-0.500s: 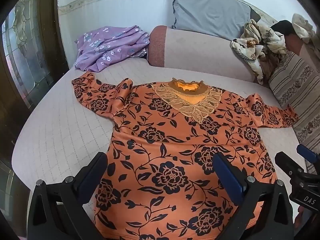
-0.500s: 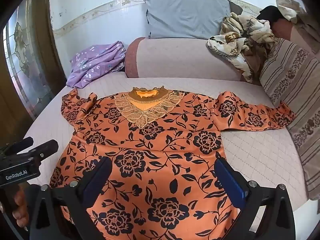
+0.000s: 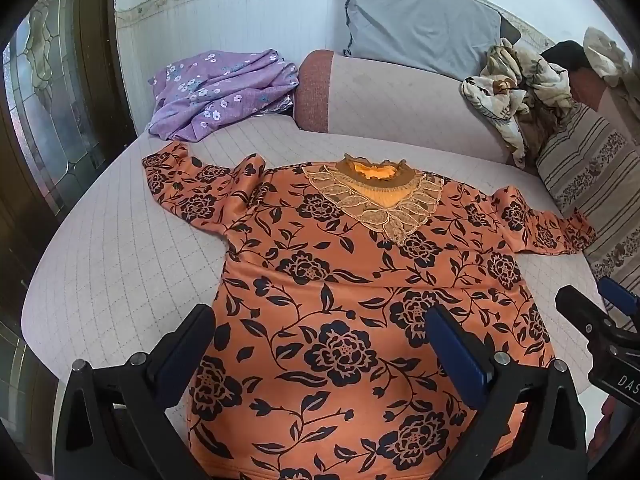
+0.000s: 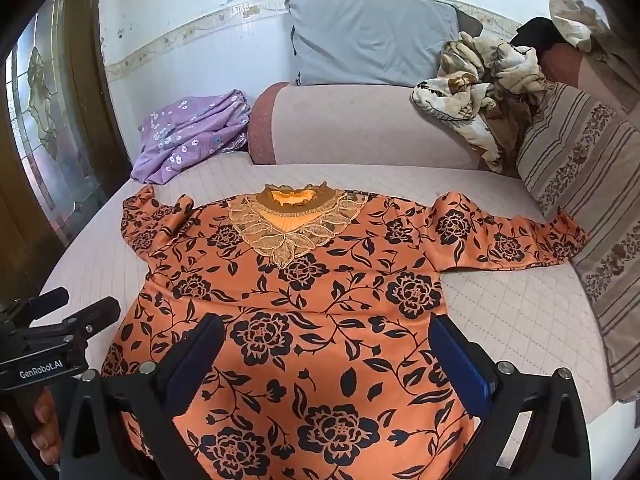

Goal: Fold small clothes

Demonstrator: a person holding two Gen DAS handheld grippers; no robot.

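Left tongs (image 3: 320,344) are seen spread wide w/ nothing gripped, above the lower-left part of the orange floral blouse (image 3: 360,300). Right tongs (image 4: 328,354) are likewise wide apart & empty, above the blouse's lower middle. No pad is seen touching fabric. In the right wrist view the left tongs' fingers (image 4: 90,314) are visible at the left edge, beside the blouse's hem side, w/ a hand (image 4: 44,420) partly seen under them.

The blouse is laid flat, front up, on the quilted bed (image 3: 120,272), sleeves spread out to both sides, lace collar (image 3: 376,204) at the far end from the tongs. Beyond the collar a pink bolster (image 3: 400,96) is laid across the bed, w/ a grey pillow (image 3: 420,28) behind it. A purple flowered cloth (image 3: 224,92) is bunched beyond the blouse's left sleeve; a crumpled cream patterned cloth (image 3: 508,92) lies beyond the right sleeve. A striped cushion (image 4: 588,216) is touched by the right sleeve's cuff.
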